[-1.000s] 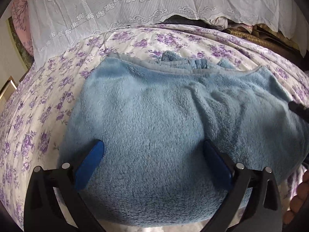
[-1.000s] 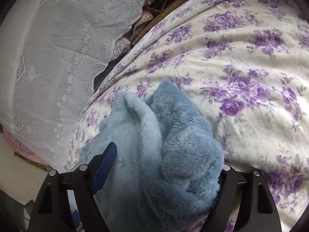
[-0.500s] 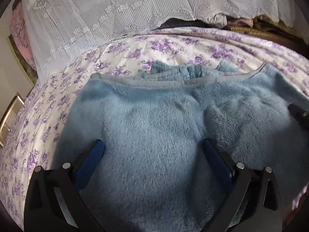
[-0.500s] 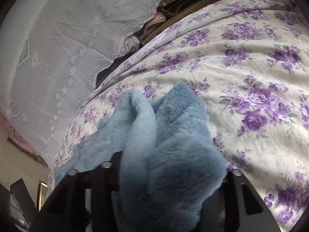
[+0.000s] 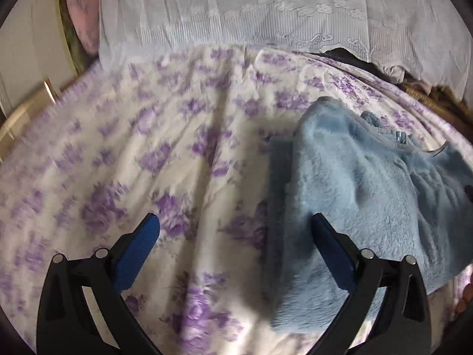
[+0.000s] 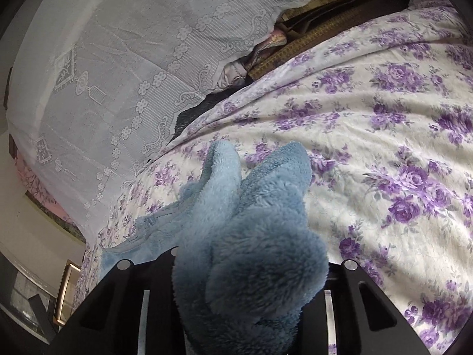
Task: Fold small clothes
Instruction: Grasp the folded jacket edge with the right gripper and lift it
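Note:
A light blue fleece garment (image 5: pixel 369 192) lies on the floral bedsheet (image 5: pixel 147 148), at the right of the left wrist view. My left gripper (image 5: pixel 233 222) is open over bare sheet just left of the garment. Its right finger (image 5: pixel 331 245) overlaps the garment's left edge, and nothing is between the fingers. In the right wrist view a bunched corner of the fleece garment (image 6: pixel 266 207) fills my right gripper (image 6: pixel 251 278). The jaws are closing on that bunch and the pads are buried in it.
A white lace cloth (image 5: pixel 236 9) hangs across the back of the bed and also fills the upper left of the right wrist view (image 6: pixel 118 59). Dark and woven items (image 6: pixel 310 29) sit behind the sheet. A person's fingertips (image 5: pixel 464 295) show at the lower right edge.
My left gripper has slid left, off the garment and over bare sheet, still open. My right gripper's jaws have closed in on the bunched fleece corner.

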{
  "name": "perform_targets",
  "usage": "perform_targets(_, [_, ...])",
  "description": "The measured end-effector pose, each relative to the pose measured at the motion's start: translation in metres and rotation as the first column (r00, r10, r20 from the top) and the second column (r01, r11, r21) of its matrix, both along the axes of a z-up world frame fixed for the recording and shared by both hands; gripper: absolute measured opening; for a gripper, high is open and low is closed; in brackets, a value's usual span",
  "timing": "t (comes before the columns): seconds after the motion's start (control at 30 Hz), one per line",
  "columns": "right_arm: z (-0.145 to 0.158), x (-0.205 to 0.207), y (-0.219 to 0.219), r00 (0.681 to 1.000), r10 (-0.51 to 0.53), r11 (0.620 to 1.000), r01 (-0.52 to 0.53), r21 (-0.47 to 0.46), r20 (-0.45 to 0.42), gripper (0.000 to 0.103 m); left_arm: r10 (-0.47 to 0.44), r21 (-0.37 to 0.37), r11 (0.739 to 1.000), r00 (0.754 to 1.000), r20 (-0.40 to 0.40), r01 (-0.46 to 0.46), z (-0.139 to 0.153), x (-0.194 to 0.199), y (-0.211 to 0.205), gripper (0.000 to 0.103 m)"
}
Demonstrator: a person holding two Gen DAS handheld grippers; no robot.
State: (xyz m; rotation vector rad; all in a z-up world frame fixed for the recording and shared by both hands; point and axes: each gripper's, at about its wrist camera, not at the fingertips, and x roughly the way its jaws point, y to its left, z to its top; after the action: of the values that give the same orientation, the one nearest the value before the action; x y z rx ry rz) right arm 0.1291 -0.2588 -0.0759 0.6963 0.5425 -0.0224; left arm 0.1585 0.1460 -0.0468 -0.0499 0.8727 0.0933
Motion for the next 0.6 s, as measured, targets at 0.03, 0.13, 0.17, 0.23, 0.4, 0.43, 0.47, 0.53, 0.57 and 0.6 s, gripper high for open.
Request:
perform_targets(0.03, [0.003,0.0,0.002,1.0,0.002,1.0,-0.002,-0.007,0.0,0.032,-0.006,-0.055,0.998,1.0,-0.016,0.005,-0.002,0.002,0.007,0.099])
perform_targets(0.13, [0.012,-0.001,0.01,1.0,0.01,1.0,-0.01,-0.028,0.003,0.032,-0.016,-0.067,0.998,1.0,-0.026,0.015,-0.002,0.005,0.007,0.099])
perform_targets(0.17, [0.017,-0.001,0.015,1.0,0.017,0.999,-0.016,-0.042,0.008,0.032,-0.022,-0.042,0.999,1.0,-0.021,0.021,-0.002,0.005,0.003,0.099])
perform_targets(0.23, [0.025,-0.002,0.022,0.999,0.029,0.998,-0.028,-0.062,0.019,0.032,-0.036,0.025,0.999,0.999,-0.017,0.036,-0.004,0.007,-0.008,0.099])
perform_targets(0.4, [0.041,-0.002,0.046,0.998,0.057,0.993,-0.053,-0.105,0.035,0.032,-0.034,0.043,0.998,0.999,-0.018,0.035,-0.007,0.009,-0.013,0.099])
perform_targets(0.43, [0.044,-0.001,0.051,0.998,0.061,0.992,-0.057,-0.11,0.036,0.031,-0.034,0.039,0.999,0.999,-0.019,0.035,-0.007,0.009,-0.013,0.099])
perform_targets(0.47, [0.046,-0.001,0.055,0.997,0.064,0.992,-0.06,-0.113,0.037,0.031,-0.034,0.034,0.999,0.999,-0.022,0.035,-0.007,0.01,-0.013,0.099])
perform_targets(0.53, [0.051,0.001,0.063,0.997,0.073,0.99,-0.068,-0.121,0.039,0.031,-0.033,0.031,0.999,0.999,-0.024,0.033,-0.006,0.009,-0.011,0.099])
perform_targets(0.57, [0.053,0.001,0.069,0.996,0.079,0.989,-0.073,-0.126,0.041,0.031,-0.033,0.032,0.999,0.999,-0.025,0.034,-0.006,0.01,-0.012,0.099])
perform_targets(0.6, [0.054,0.001,0.072,0.996,0.082,0.989,-0.076,-0.128,0.042,0.031,-0.033,0.032,0.999,0.999,-0.025,0.034,-0.005,0.009,-0.011,0.099])
